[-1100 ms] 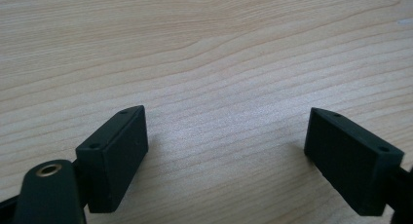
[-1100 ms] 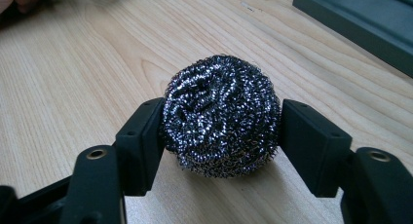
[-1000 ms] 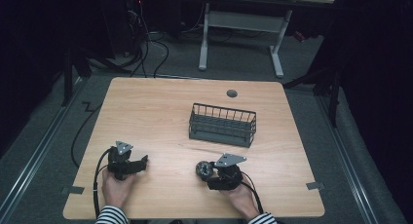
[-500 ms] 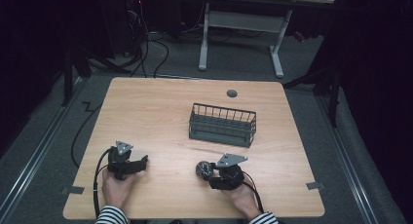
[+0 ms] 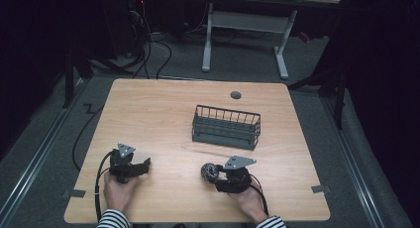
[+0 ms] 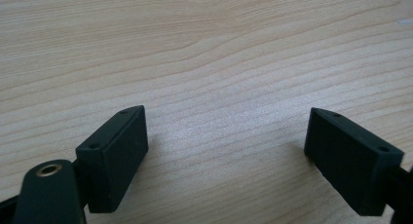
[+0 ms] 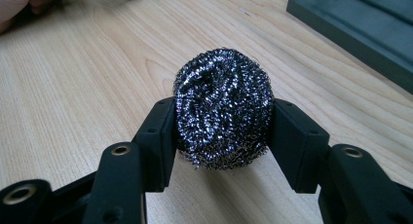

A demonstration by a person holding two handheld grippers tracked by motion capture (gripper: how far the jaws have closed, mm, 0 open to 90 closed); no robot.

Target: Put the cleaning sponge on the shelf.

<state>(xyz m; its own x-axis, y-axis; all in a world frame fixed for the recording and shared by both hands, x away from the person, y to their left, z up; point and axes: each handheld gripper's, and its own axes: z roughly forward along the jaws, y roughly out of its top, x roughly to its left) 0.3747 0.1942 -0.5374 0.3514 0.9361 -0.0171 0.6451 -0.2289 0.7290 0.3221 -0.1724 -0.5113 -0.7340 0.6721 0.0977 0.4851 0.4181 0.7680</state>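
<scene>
between the right tongs [image 7: 221,131], pads pressing both sides, sits the steel scourer [image 7: 223,107].

basket [image 7: 360,34] cut off at top-right edge, left hand [image 7: 19,5] mostly out of frame, scourer's [image 7: 223,107] underside hidden betw. claw pads

Overhead table [image 5: 148,114] view; two close gripper-mounted views, same tabletop.

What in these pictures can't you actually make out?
- Underside of the steel wool scourer: right gripper view, hidden by its own bulk and the right gripper clamping it.
- Basket floor: high view, screened by its near wall.
- Basket: right gripper view, cut off by the frame edge.
</scene>
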